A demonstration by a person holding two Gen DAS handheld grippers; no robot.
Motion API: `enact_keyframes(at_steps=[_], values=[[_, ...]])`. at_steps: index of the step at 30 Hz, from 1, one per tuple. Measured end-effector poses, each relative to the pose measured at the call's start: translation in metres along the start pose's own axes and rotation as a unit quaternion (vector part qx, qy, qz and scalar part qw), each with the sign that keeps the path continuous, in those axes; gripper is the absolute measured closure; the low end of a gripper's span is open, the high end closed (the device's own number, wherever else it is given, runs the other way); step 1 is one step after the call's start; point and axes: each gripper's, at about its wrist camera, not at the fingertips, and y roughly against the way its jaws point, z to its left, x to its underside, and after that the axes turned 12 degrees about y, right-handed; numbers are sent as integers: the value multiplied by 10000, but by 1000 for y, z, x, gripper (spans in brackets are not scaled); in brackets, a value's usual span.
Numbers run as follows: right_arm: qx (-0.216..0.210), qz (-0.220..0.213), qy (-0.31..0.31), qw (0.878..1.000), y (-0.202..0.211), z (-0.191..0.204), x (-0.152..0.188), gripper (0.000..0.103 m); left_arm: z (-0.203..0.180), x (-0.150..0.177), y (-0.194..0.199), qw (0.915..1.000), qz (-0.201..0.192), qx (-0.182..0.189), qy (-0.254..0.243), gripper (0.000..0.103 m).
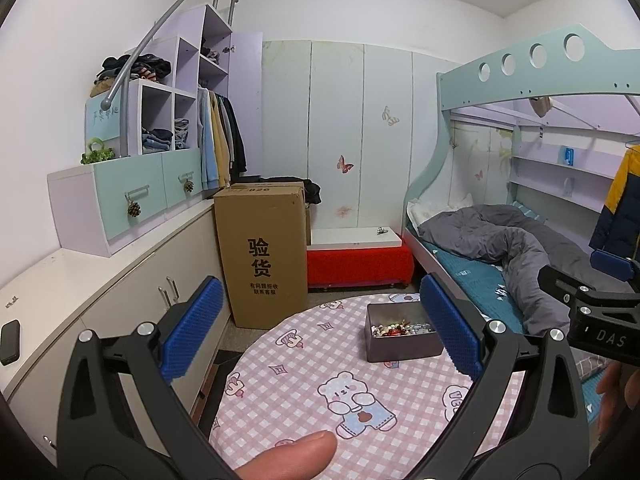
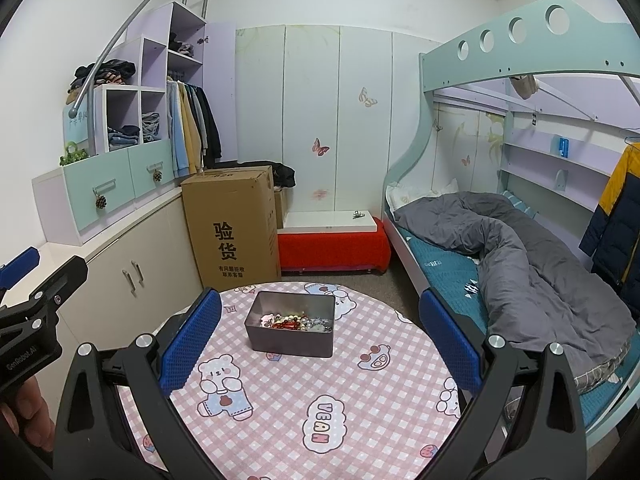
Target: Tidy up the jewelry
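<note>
- Hovering above the near edge of the round worktop (image 2: 360, 392), both hand-held grippers are released and grasp nothing.
- Left hand-held gripper (image 1: 320, 344): blue pads (image 1: 192, 328) spread wide; a fingertip (image 1: 288, 456) shows at the bottom of its view.
- Right hand-held gripper (image 2: 320, 340): blue pads (image 2: 452, 344) spread wide, with the worktop visible between them.
- Each gripper appears at the side of the other's view: the right one at the right edge of the left view, the left one at the left edge of the right view.
- Worktop cover: pink checked cloth (image 1: 304, 356) printed with cartoon bears.
- Box (image 2: 290, 330): dark, rectangular, open-topped, standing on the worktop toward its far edge, well apart from both grippers.
- Jewelry (image 2: 296, 322): a mixed heap of beads in red, white and silver, lying inside the box; single pieces cannot be told apart.
- Carton (image 2: 234, 232): upright on the floor beyond the worktop's far-left edge, beside the cabinets (image 2: 132, 272).
- Bed (image 2: 520, 248): to the right of the worktop, carrying a grey duvet.
</note>
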Motion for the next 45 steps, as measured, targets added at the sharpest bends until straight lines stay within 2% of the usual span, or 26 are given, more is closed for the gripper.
enact_keyframes(at_steps=[29, 34, 45], values=[[-23, 20, 16, 10000, -1, 0, 0, 8, -1, -2, -1, 10000, 18, -8, 4, 6], [-29, 27, 13, 10000, -1, 0, 1, 8, -3, 2, 3, 9997, -165, -11, -156, 6], [-43, 51, 5, 10000, -5, -1, 4, 8, 1, 2, -3, 9999, 4, -94, -54, 6]])
